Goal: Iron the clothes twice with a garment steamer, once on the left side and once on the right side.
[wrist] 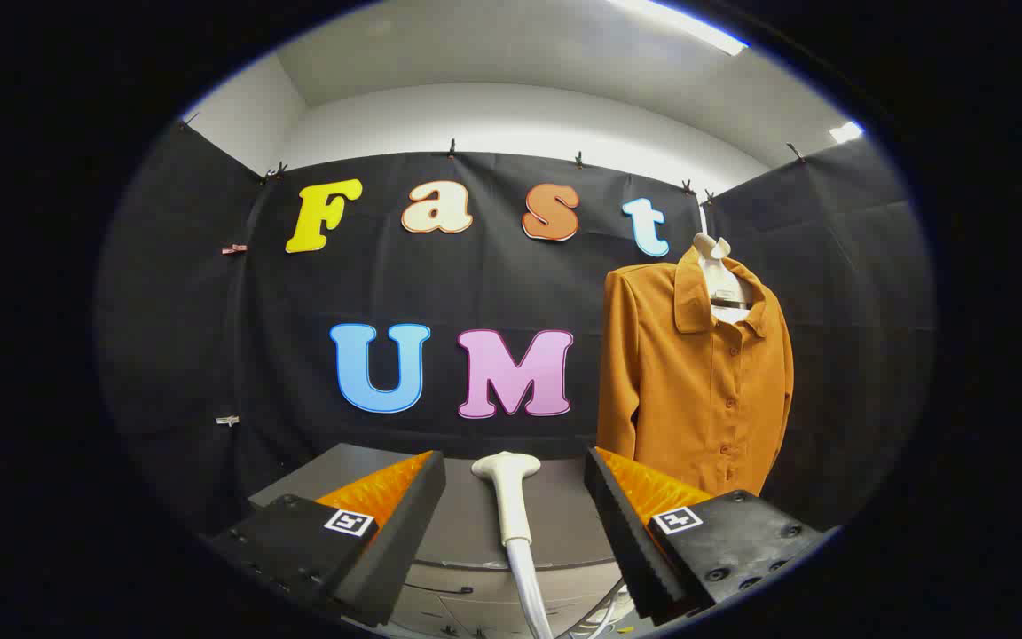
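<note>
Gripper view: tongs (515, 497) spread wide, flanking steamer (508, 497).

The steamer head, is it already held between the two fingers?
No, the steamer head stands free between the open gripper fingers, touching neither.

Gripper held level, fingers spread wide and holding nothing.

The gripper (515, 519) points straight ahead, its two fingers (404, 515) reaching forward side by side at about the same height, neither one dipped or raised against the other. There is a broad gap between them and their ridged inner faces are turned toward each other without meeting. Each finger carries a small square marker on its upper block. Nothing is pressed by either finger.
</note>
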A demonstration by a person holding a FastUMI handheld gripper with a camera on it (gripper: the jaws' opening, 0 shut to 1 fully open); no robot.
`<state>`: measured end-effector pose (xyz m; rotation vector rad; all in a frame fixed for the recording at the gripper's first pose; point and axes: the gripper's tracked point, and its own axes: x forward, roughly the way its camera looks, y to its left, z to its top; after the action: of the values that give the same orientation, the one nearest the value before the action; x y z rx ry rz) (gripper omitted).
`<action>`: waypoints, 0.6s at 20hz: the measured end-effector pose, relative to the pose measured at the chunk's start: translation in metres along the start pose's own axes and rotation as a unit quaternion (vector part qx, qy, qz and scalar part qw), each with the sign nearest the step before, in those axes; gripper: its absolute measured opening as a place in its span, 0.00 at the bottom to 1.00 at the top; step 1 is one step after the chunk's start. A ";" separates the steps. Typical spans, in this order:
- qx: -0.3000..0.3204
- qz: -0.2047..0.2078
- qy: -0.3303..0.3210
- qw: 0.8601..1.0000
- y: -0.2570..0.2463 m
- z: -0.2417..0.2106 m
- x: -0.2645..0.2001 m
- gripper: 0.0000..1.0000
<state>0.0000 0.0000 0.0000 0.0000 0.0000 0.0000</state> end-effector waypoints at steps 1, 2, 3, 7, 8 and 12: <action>0.000 0.000 0.000 1.000 0.000 0.000 -0.001 0.98; 0.001 0.000 0.001 1.000 0.000 -0.001 -0.002 0.98; 0.000 0.000 0.002 1.000 0.000 0.000 -0.003 0.98; 0.001 0.005 0.003 1.000 0.003 -0.002 -0.006 0.98; 0.001 0.006 0.005 1.000 0.004 -0.002 -0.008 0.98; 0.001 0.007 0.010 1.000 0.004 -0.004 -0.009 0.98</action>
<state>-0.0090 0.0038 -0.0044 0.0021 0.0199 0.0131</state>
